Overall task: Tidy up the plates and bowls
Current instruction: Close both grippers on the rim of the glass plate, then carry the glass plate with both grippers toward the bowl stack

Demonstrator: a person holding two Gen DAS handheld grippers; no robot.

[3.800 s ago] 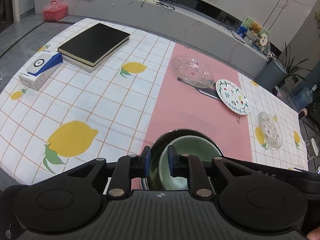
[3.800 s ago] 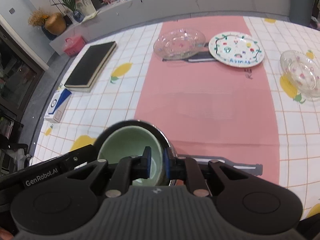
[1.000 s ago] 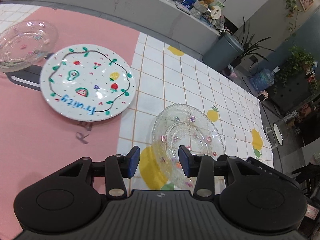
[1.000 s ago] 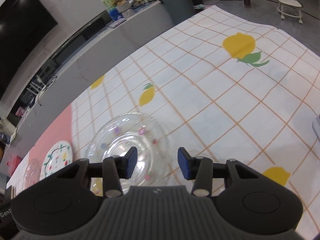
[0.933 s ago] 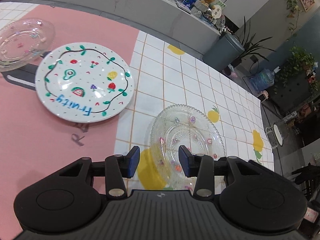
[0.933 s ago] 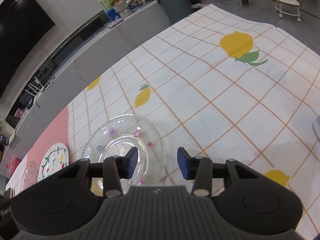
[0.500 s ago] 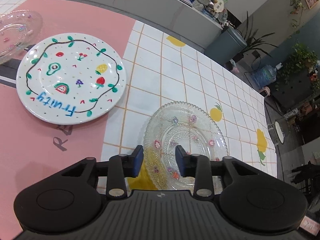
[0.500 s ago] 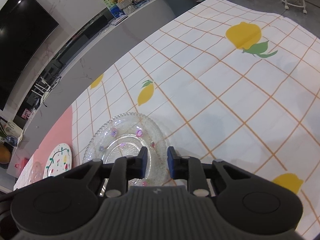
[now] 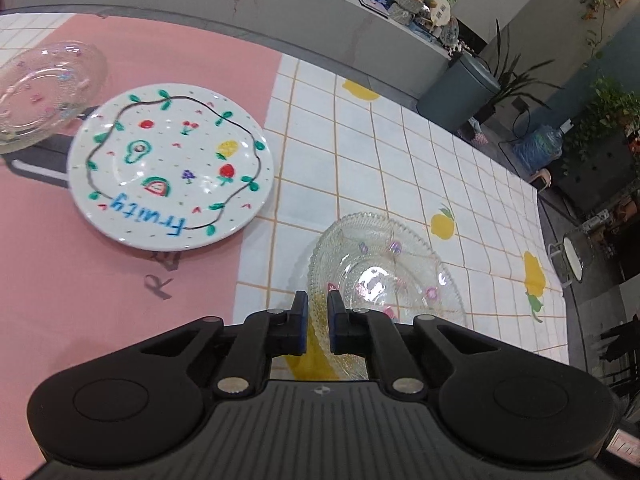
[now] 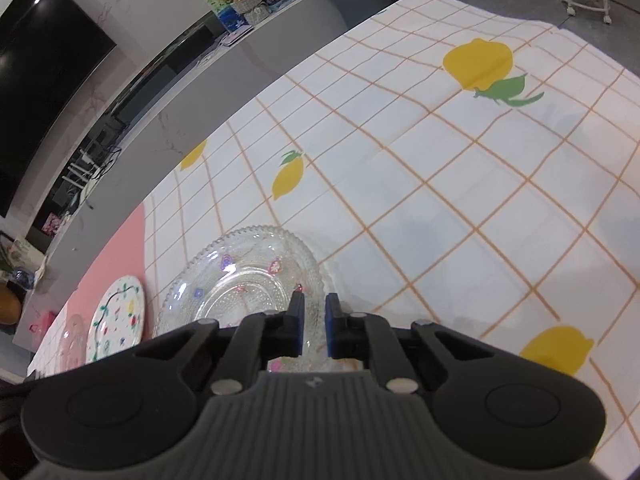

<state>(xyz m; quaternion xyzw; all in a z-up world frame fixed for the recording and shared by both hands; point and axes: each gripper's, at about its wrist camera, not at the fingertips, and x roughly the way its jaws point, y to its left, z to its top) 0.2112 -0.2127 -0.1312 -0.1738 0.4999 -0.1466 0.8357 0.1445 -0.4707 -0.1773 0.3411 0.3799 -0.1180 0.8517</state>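
A clear glass plate (image 9: 384,276) with small coloured flowers is tilted up off the lemon tablecloth. My left gripper (image 9: 317,322) is shut on its near-left rim. My right gripper (image 10: 314,326) is shut on its near-right rim; the same plate (image 10: 244,280) shows in the right wrist view. A white "Fruity" plate (image 9: 168,164) lies on the pink runner to the left, also seen in the right wrist view (image 10: 116,316). A second glass plate (image 9: 44,88) lies at the far left.
The table's far edge runs along a grey low counter (image 9: 240,12). A grey bin (image 9: 456,96) and plants stand beyond the table's right end. Checked lemon tablecloth (image 10: 460,208) stretches to the right of the glass plate.
Both grippers have closed from open onto the glass plate's rim, one on each side. The plate now sits tilted and raised a little. Earlier both grippers held the nested bowls.
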